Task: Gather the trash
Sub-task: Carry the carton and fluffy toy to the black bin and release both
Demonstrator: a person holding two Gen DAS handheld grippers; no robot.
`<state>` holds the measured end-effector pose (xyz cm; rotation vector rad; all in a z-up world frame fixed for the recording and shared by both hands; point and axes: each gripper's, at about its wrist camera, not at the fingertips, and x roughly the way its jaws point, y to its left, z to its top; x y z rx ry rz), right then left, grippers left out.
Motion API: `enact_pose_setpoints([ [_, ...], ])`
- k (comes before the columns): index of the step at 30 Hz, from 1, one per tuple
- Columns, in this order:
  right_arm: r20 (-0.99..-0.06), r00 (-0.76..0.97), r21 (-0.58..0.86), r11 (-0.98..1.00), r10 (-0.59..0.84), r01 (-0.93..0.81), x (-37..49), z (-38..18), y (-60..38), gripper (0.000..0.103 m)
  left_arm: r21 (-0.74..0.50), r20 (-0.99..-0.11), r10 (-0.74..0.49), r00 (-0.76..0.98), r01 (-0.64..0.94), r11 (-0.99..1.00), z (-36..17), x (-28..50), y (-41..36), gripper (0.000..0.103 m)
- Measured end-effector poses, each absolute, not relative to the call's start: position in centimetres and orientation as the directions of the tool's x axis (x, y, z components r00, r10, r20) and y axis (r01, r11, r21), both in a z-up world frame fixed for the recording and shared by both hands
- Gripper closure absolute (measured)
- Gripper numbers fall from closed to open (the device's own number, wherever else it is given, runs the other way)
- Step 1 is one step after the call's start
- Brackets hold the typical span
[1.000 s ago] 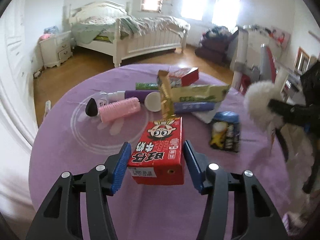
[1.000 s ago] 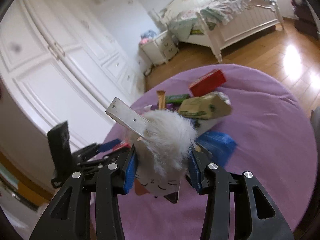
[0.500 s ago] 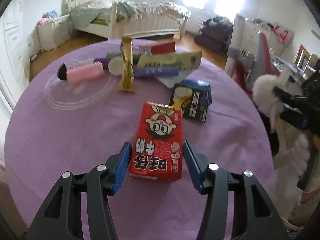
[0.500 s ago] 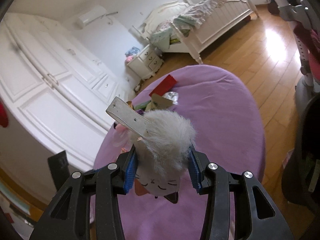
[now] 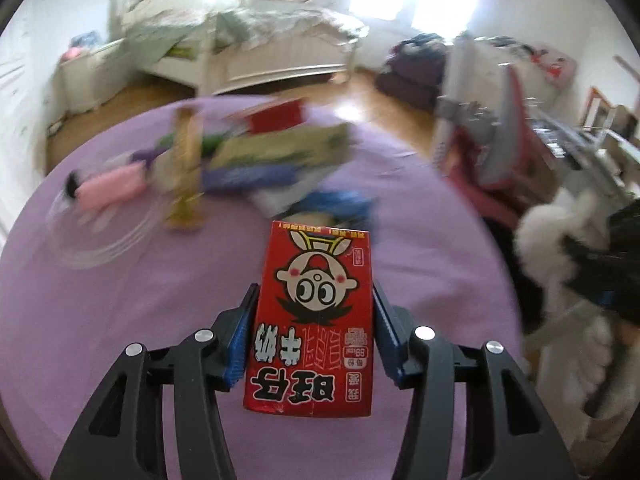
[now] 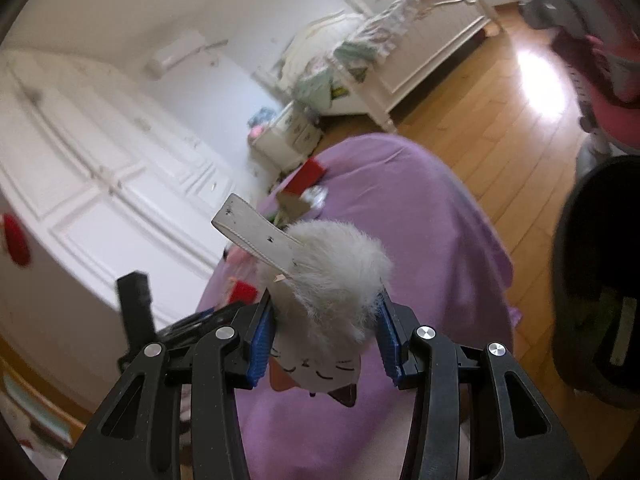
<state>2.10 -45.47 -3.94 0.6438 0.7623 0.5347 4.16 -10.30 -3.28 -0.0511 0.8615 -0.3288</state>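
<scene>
My left gripper (image 5: 314, 316) is shut on a red milk carton (image 5: 316, 312) with a cartoon face and holds it above the purple round table (image 5: 120, 300). My right gripper (image 6: 324, 328) is shut on a white fluffy cat-face charm (image 6: 332, 280) with a grey strap, held over the table's edge; the charm also shows at the right of the left wrist view (image 5: 548, 240). Other wrappers lie in a blurred pile at the table's far side (image 5: 256, 160).
A pink hair roller (image 5: 108, 190) and a gold wrapper (image 5: 186, 168) lie at the far left of the table. A dark bin (image 6: 596, 280) stands on the wooden floor to the right of the table. A bed (image 5: 256, 48) and a chair (image 5: 488, 148) stand beyond.
My left gripper has lifted the red carton and tilted it more upright. My right gripper has swung right with the charm, so the dark bin has come into view.
</scene>
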Motion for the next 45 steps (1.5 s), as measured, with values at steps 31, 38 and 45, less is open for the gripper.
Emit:
enact_pose_setpoints([
  [31,-0.607,0.729,0.696,0.654,0.317,0.295,-1.7,-12.3,-64.1,0.037,-0.258,-0.742,-0.605,0.290,0.709,0.656,-6.9,7.6,-42.1,0.015],
  [38,-0.601,0.735,0.690,0.668,0.314,0.278,-1.9,-11.5,-63.5,0.034,-0.252,-0.743,-0.596,0.305,0.697,0.671,-5.8,6.9,-40.2,0.007],
  [45,-0.589,0.721,0.674,0.715,0.365,0.189,-0.5,-9.3,-59.9,0.034,-0.294,-0.703,-0.614,0.360,0.639,0.711,-3.8,6.3,-34.8,0.006],
])
